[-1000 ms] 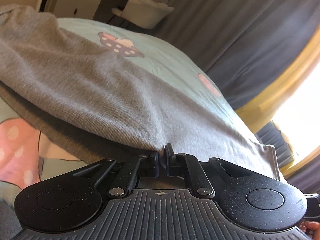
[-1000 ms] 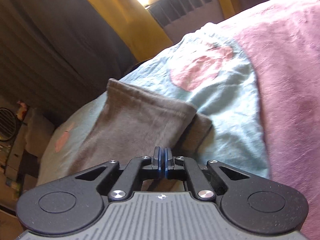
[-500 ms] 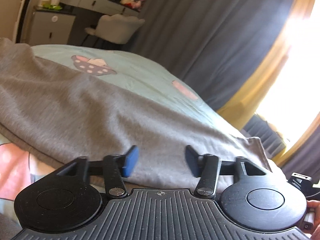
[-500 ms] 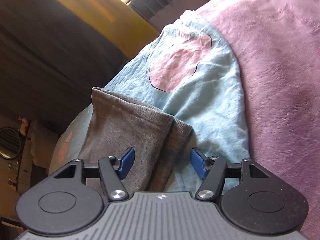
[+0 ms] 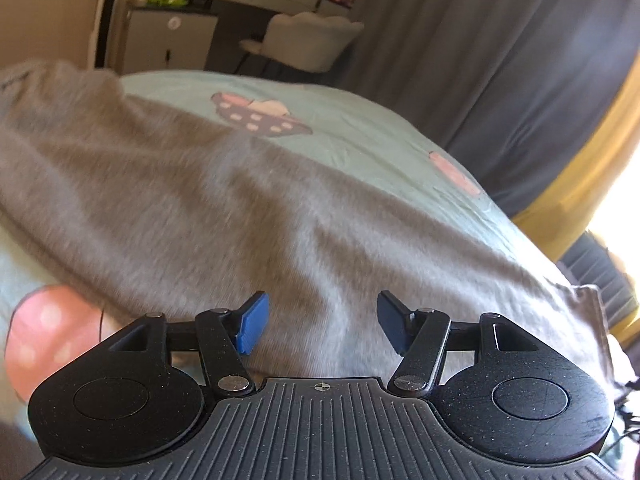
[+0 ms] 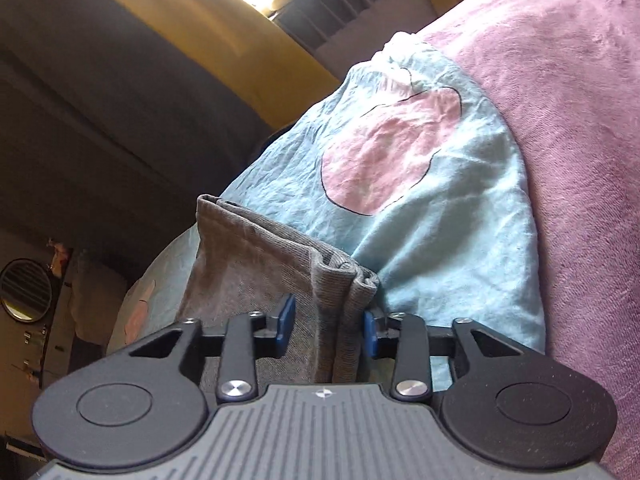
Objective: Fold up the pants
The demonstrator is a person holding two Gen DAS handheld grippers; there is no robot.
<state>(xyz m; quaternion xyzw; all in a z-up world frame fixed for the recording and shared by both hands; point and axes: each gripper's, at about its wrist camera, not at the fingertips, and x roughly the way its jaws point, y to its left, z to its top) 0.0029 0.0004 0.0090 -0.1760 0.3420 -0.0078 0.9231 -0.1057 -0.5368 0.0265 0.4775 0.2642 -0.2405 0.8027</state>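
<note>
Grey pants (image 5: 224, 208) lie folded lengthwise across a light teal bedsheet (image 5: 360, 136) printed with pink mushrooms. My left gripper (image 5: 323, 326) is open just above the cloth's near edge, and its blue pads (image 5: 252, 326) touch nothing. In the right wrist view the stacked leg hems (image 6: 280, 256) end in a bunched corner. My right gripper (image 6: 328, 330) straddles that corner and its jaws are closing. The cloth ridge (image 6: 344, 320) stands between the pads, close to the right one, with a gap at the left one.
A purple blanket (image 6: 580, 160) covers the bed right of the hems. Dark grey and yellow curtains (image 5: 520, 80) hang past the bed's far edge by a bright window. A dresser and pale chair (image 5: 308, 40) stand at the back.
Both grippers were shut on the pants a second ago and have let go. The right one moved forward over the hem corner and its jaws have narrowed again.
</note>
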